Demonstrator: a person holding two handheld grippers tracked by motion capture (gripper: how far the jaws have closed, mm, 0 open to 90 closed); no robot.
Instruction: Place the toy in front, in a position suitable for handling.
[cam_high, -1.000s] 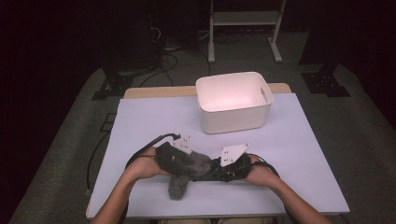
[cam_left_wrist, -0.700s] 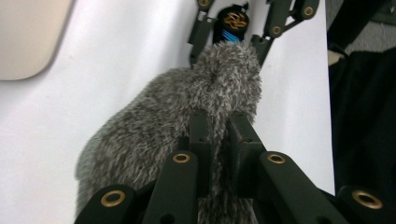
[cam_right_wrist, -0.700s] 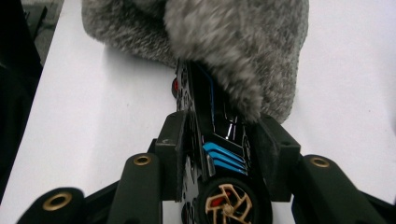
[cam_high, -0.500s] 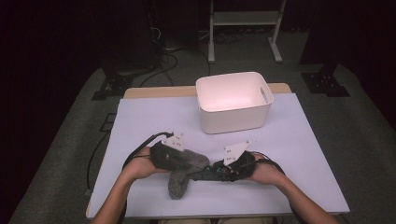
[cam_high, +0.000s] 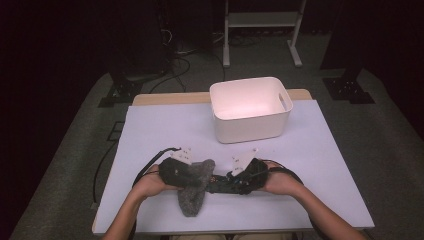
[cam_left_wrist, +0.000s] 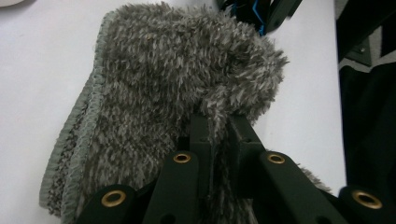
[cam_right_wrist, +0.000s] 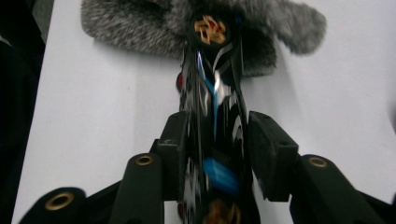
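Between the two claws, near the table's front edge, lies a fuzzy grey sock (cam_high: 192, 192) w/ a dark patterned object (cam_high: 225, 184) running from it toward the right. Can't tell exactly what that dark item is — glossy black w/ blue, red and gold marks, prob. a second sock or a sleeve.

Left gripper (cam_left_wrist: 214, 133): clenched on a fold of the grey sock; its jaws have just been closing, and fuzz is squeezed up between the pads. The sock's ribbed cuff (cam_left_wrist: 70, 140) lies to the left of the jaws in the left gripper view, flat on the white table (cam_high: 150, 135). Grip looks like an anchor — holds the sock down so the other side can pull or push against it.

Right gripper (cam_right_wrist: 215, 154): jaws have just been opening a little, yet both pads sit against the dark patterned object, so it's grasping that. Straight ahead of its tips the object meets the grey sock (cam_right_wrist: 140, 23), seemingly tucked into or under it.

Beyond both claws, well apart, stands a white bin (cam_high: 250, 110), open side up — likely where the items go once sorted out or paired.
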